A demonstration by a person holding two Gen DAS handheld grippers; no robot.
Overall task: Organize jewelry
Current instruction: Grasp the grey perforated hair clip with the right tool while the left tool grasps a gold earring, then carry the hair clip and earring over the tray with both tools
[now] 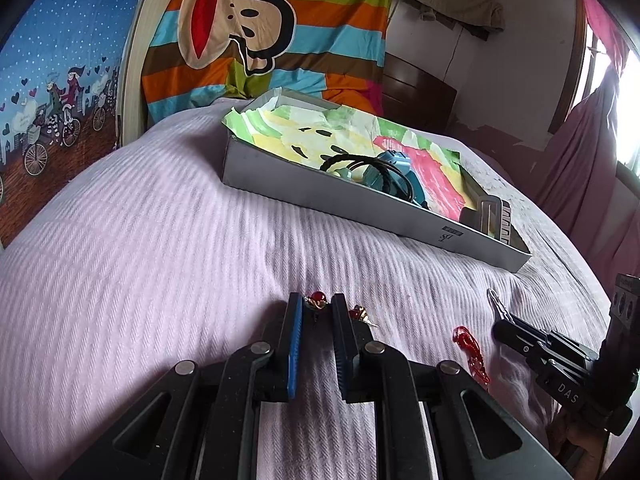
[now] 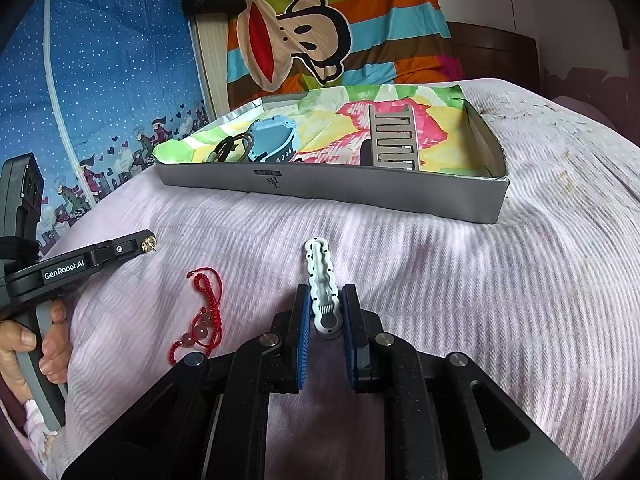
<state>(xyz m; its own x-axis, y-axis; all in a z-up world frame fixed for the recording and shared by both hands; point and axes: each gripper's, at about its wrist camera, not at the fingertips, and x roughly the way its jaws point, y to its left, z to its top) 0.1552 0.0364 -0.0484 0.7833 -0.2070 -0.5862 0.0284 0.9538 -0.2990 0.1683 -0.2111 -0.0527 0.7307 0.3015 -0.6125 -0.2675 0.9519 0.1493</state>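
Observation:
My left gripper (image 1: pixel 317 305) is shut on a red-and-gold earring (image 1: pixel 316 299) at its fingertips, low over the lilac bedspread. A second matching earring (image 1: pixel 361 314) lies just right of its right finger. In the right wrist view, that gripper (image 2: pixel 147 242) shows gold at its tip. My right gripper (image 2: pixel 326 292) is shut on a white wavy-edged hair clip (image 2: pixel 318 258) that sticks out forward. A red beaded bracelet (image 2: pixel 206 304) lies on the bedspread between the two grippers. The grey box (image 2: pixel 360 190) lined with colourful paper sits beyond them.
Inside the box lie a blue watch (image 2: pixel 276 140), a black cord bracelet (image 2: pixel 228 146) and a grey comb-like clip (image 2: pixel 394 140). A hand (image 2: pixel 24 344) holds the left gripper's handle. A striped cartoon quilt hangs behind the bed, and pink curtains (image 1: pixel 580 152) are at the right.

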